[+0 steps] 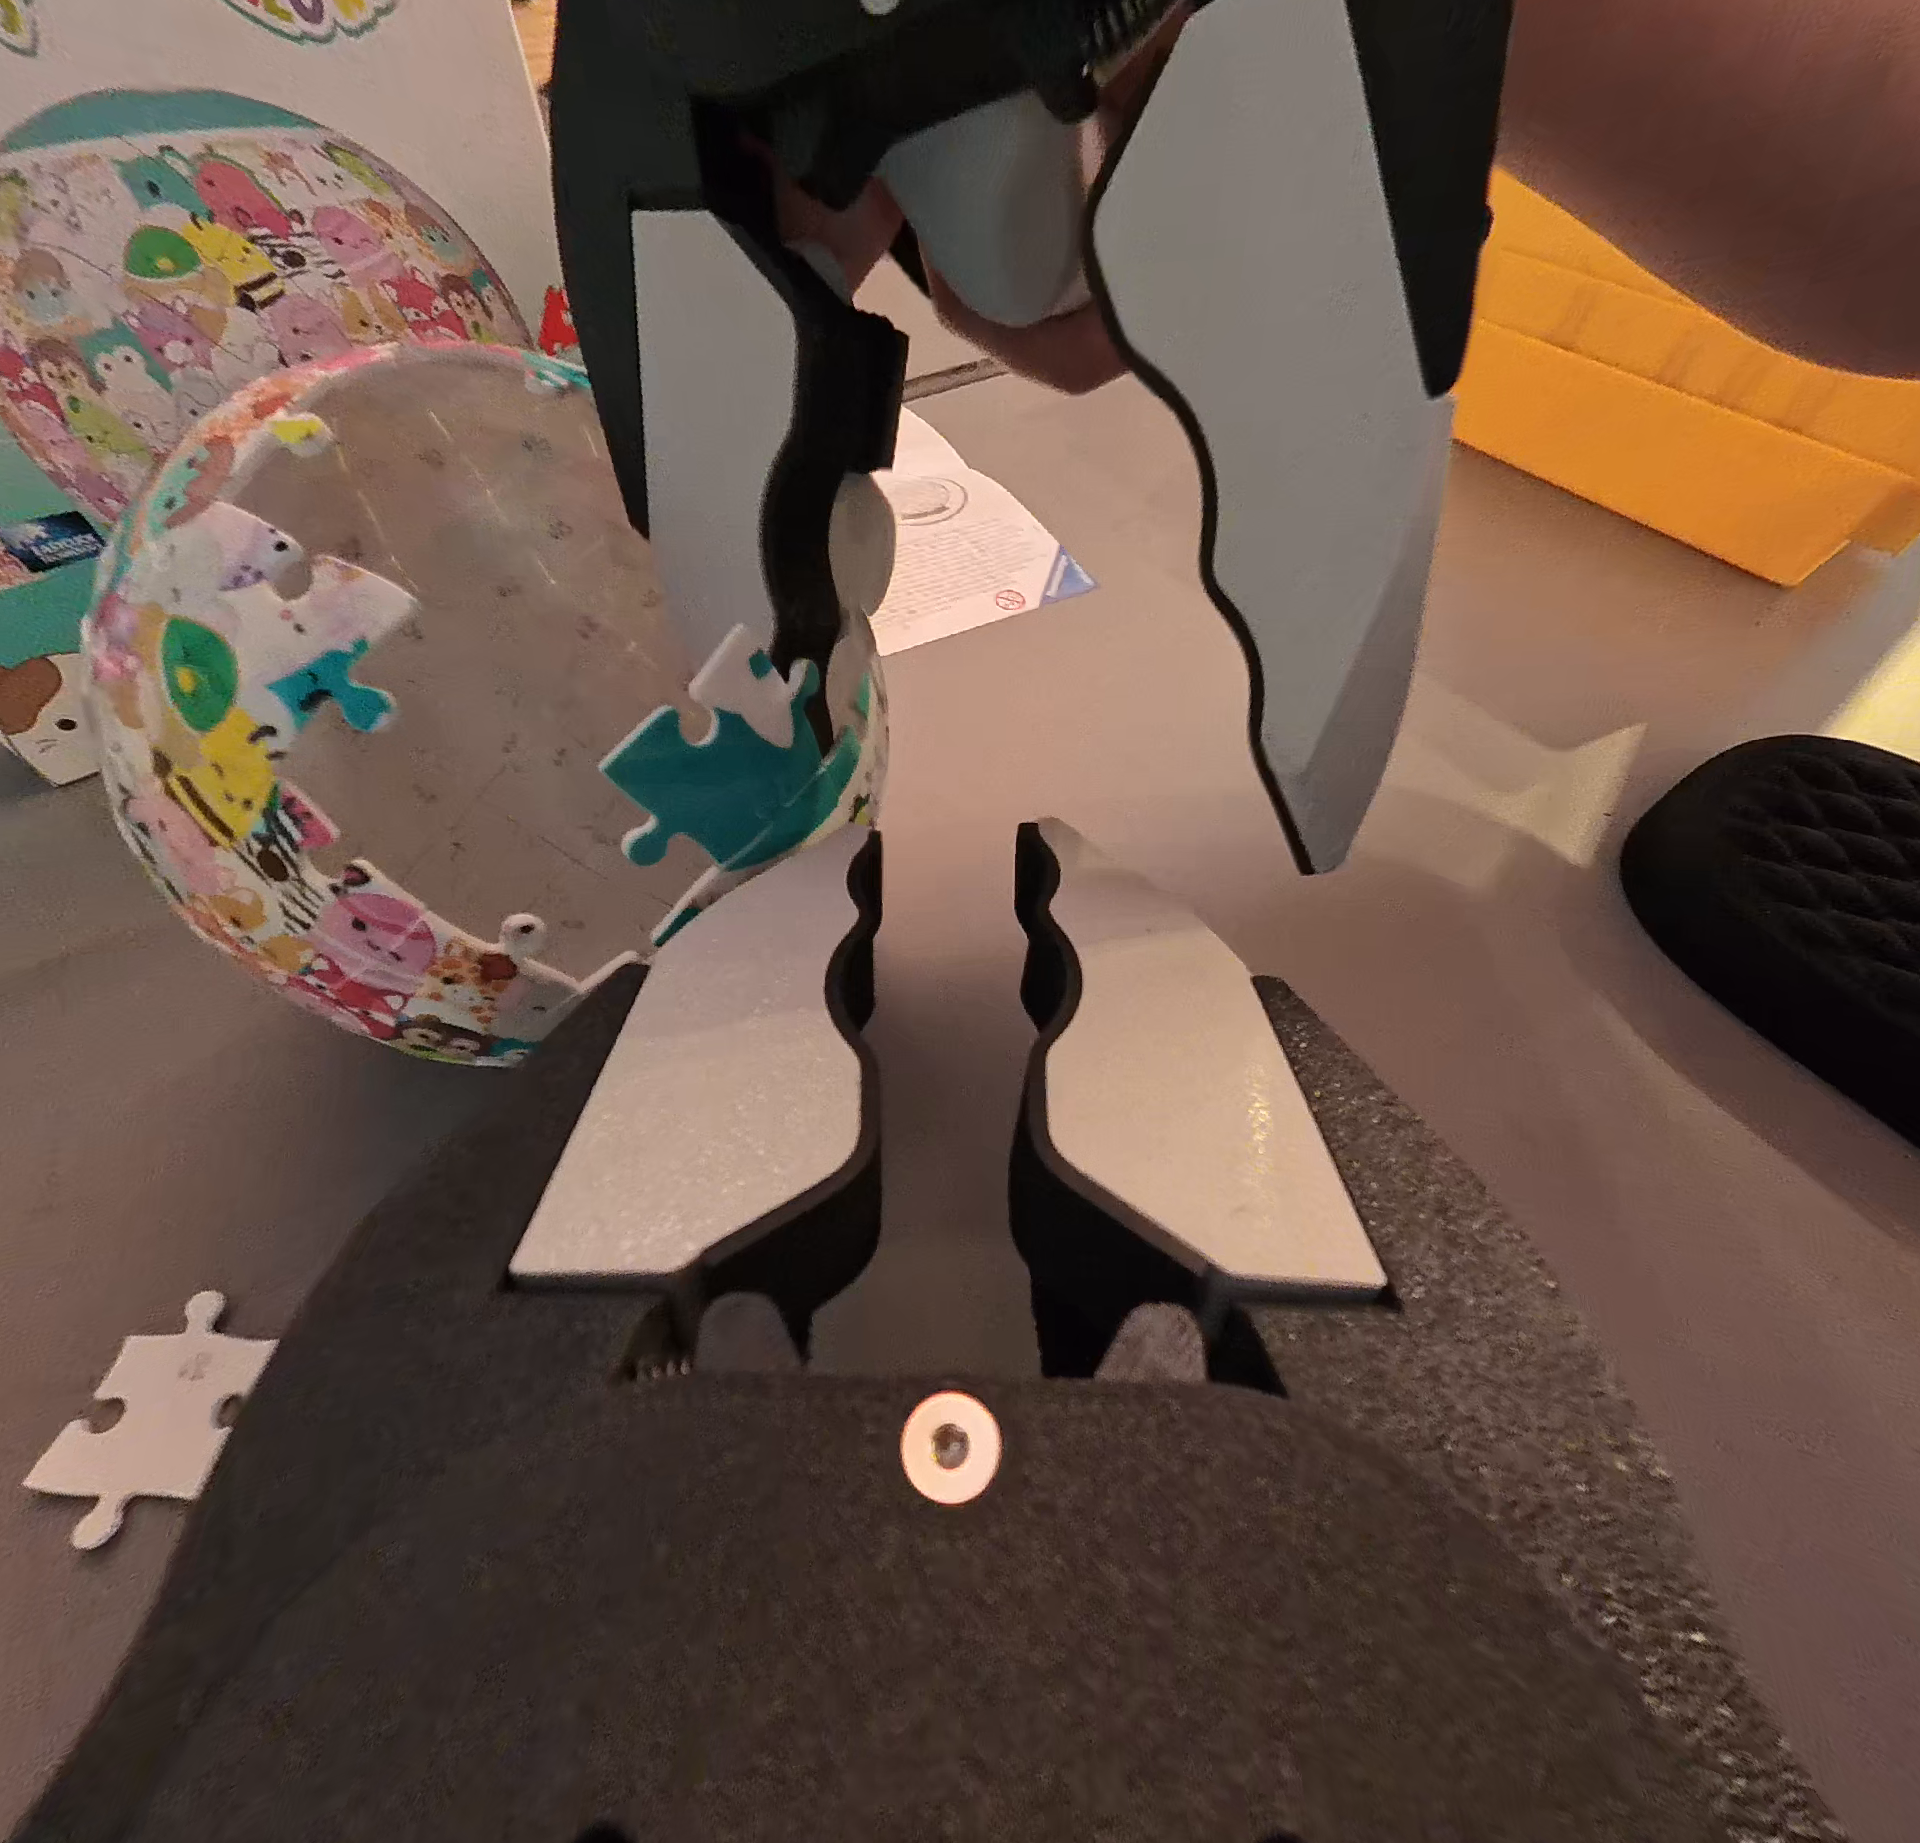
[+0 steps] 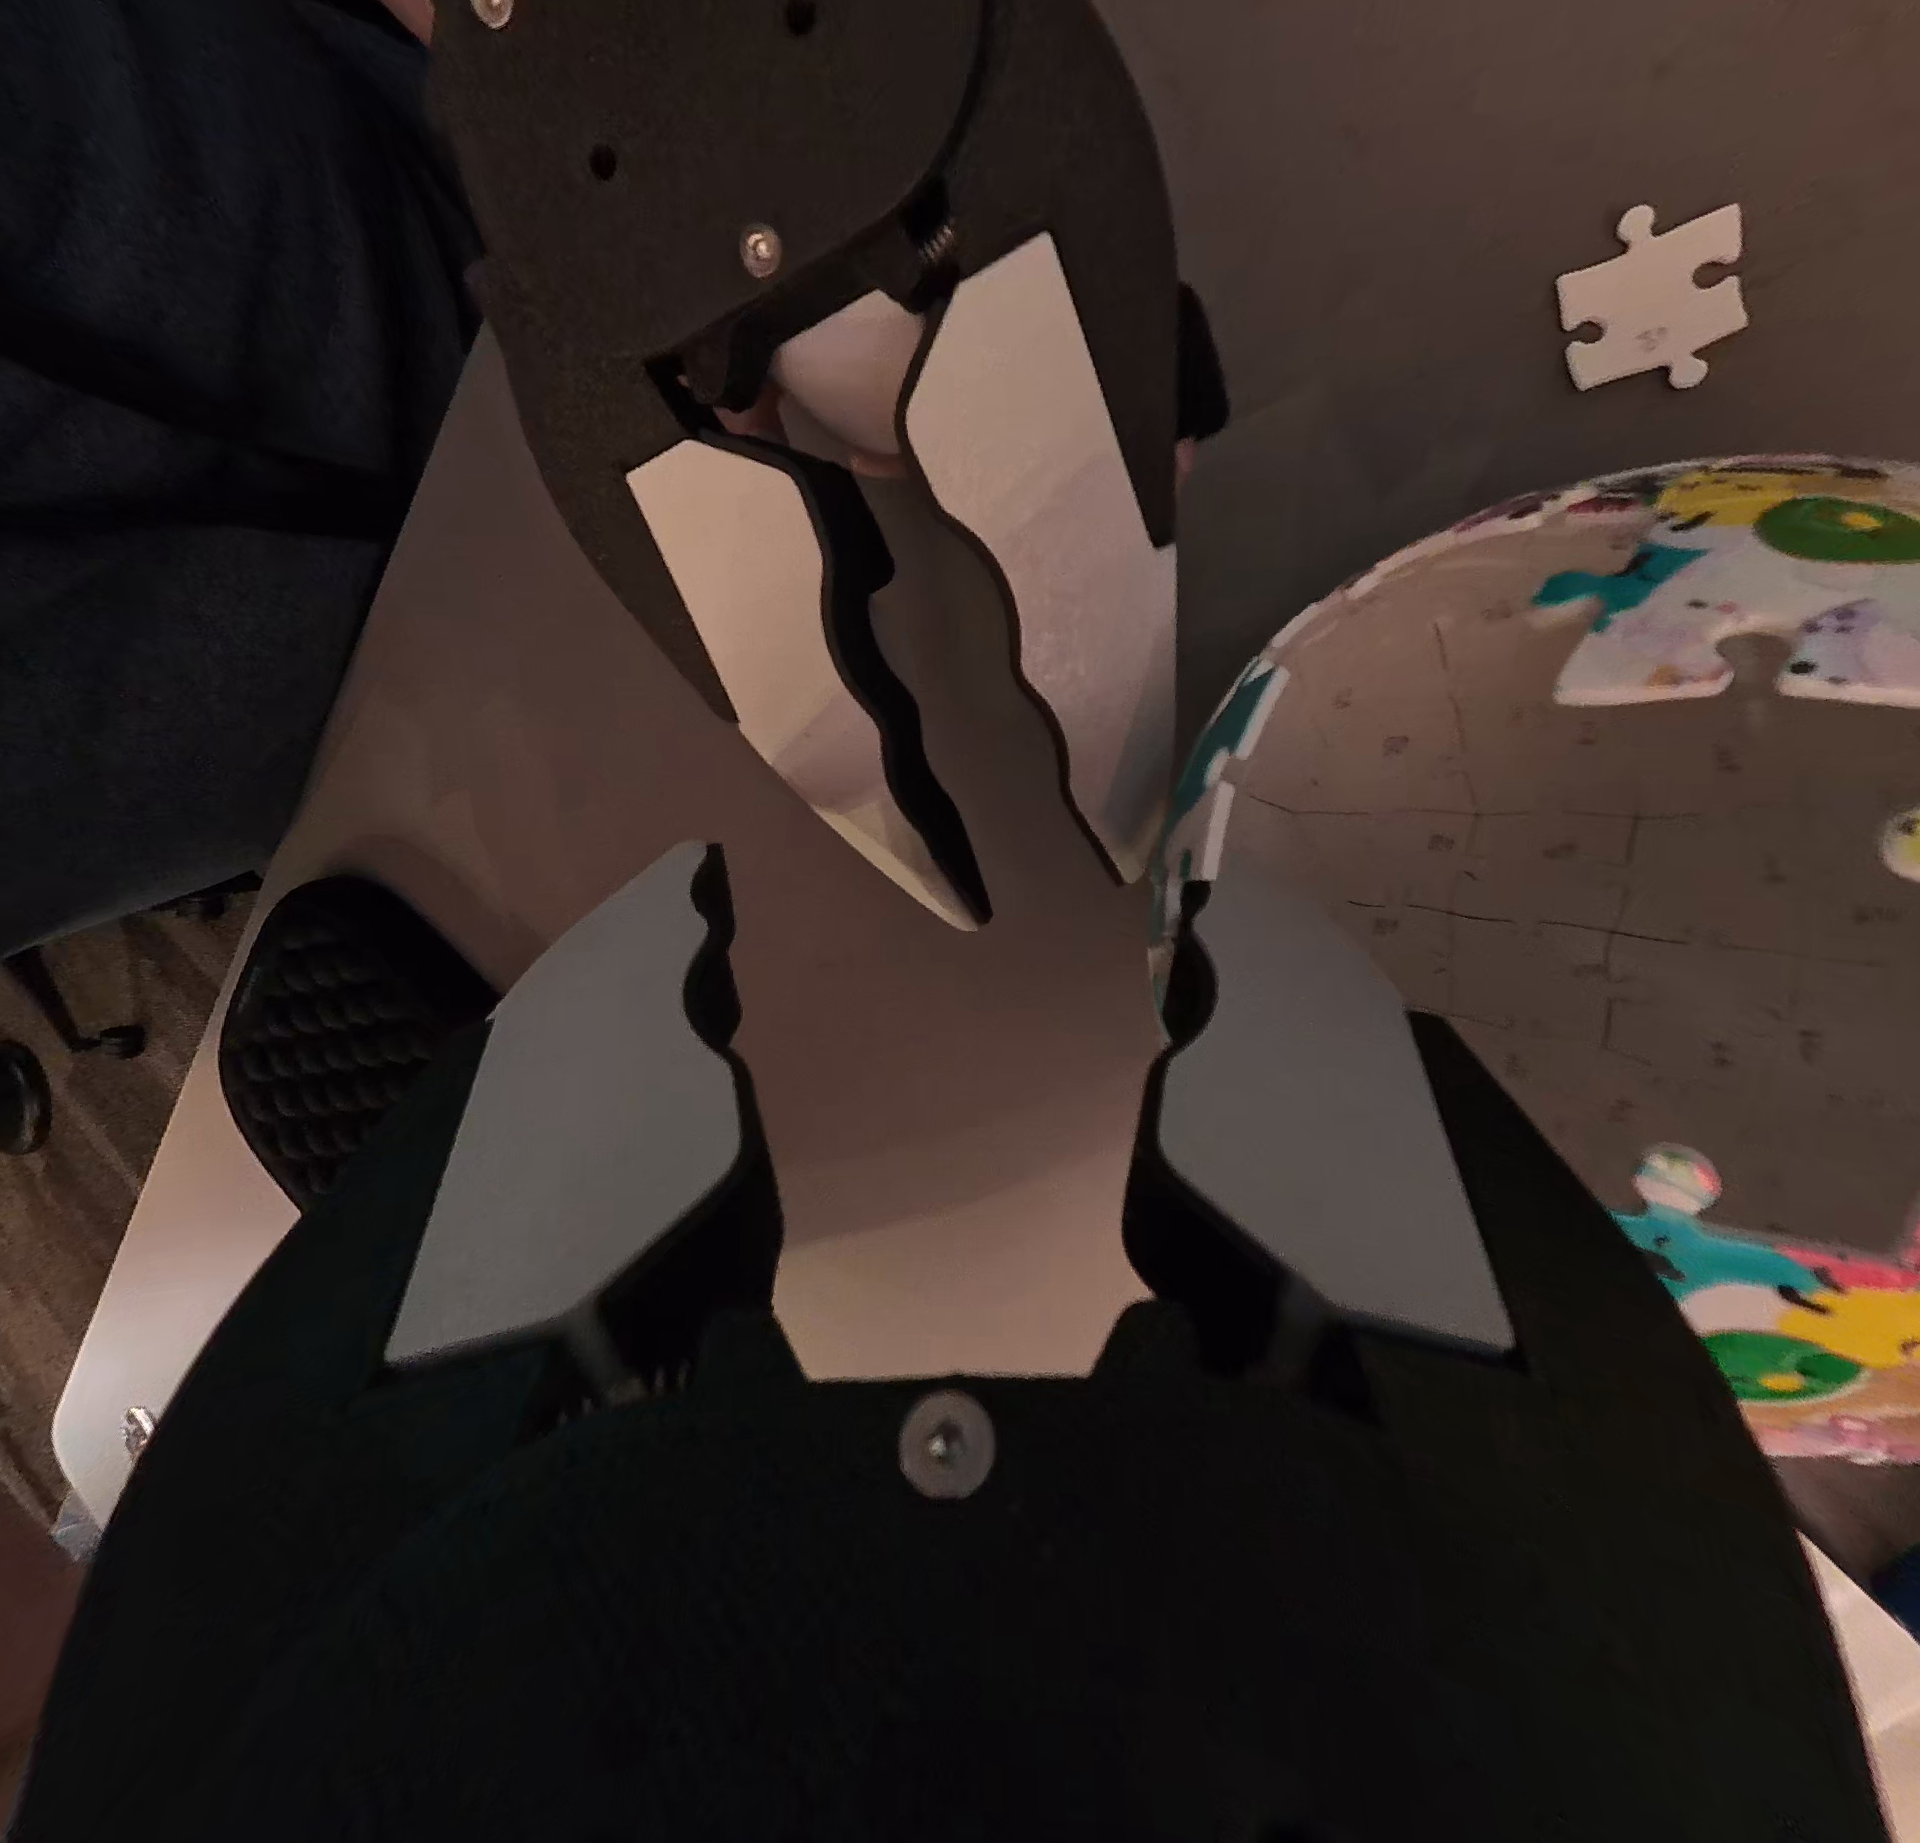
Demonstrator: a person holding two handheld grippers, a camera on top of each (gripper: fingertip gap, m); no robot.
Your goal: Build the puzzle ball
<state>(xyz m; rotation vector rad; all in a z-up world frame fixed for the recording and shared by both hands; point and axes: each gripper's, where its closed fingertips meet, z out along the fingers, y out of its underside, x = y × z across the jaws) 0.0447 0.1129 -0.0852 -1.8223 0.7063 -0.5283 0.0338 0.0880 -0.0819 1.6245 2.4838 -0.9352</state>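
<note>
From my left wrist camera, going left to right, I count one loose puzzle piece (image 1: 145, 1409) lying white side up on the grey table (image 1: 1091, 713), low at the left edge. Above it stands one printed box (image 1: 239, 183) showing a ball picture. In front of the box sits the one puzzle ball (image 1: 436, 713), a half-built shell lying on the table with its hollow grey inside facing me and a jagged, colourful rim. At its right rim one teal piece (image 1: 717, 765) juts out. One paper leaflet (image 1: 977, 546) lies flat behind the ball. My left gripper (image 1: 948, 843) is released, its two fingers parted over bare table just right of the ball. My right gripper (image 1: 1060, 765) comes down from the top with its two fingers spread wide; one finger tip is at the ball's teal rim, though I cannot tell whether it touches. One yellow box (image 1: 1662, 422) and one black padded object (image 1: 1797, 910) are at the far right.

My right wrist camera shows both grippers released, and the same ball on the right.
</note>
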